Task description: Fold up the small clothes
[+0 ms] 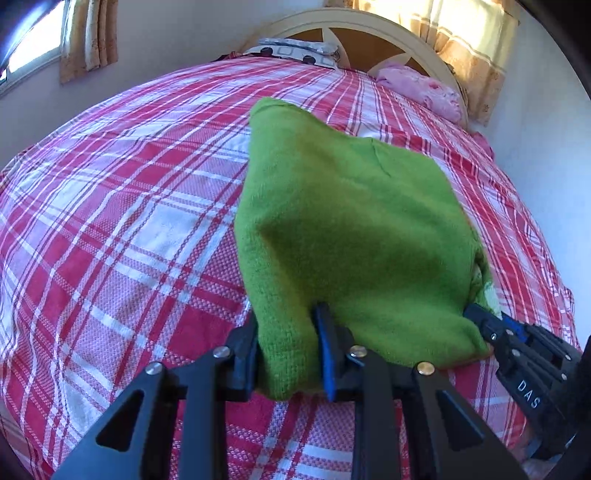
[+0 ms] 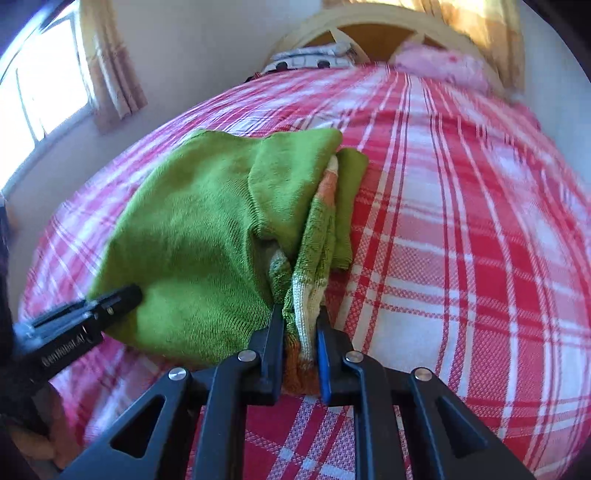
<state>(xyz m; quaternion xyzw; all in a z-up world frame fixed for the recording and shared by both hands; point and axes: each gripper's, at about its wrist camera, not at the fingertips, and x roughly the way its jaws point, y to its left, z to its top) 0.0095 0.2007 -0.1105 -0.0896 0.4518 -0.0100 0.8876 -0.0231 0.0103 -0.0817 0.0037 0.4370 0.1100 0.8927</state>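
Two grippers on one near hem | left gripper [image 1: 290, 354] pinches green garment [image 1: 343, 221] corner, right gripper [image 2: 301, 350] clamps its striped edge | garment runs away from fingers toward headboard [image 1: 369, 26] (bulk resting on plaid bedspread [image 1: 110, 221]).

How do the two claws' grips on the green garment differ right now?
The left claw pinches plain green knit at the near left corner of the garment; the right claw bites a bunched edge at the near right, where orange and white stripes show. The left claw's fingers stand wider apart than the right claw's. Both are shut on the garment, which lies on the plaid bed.
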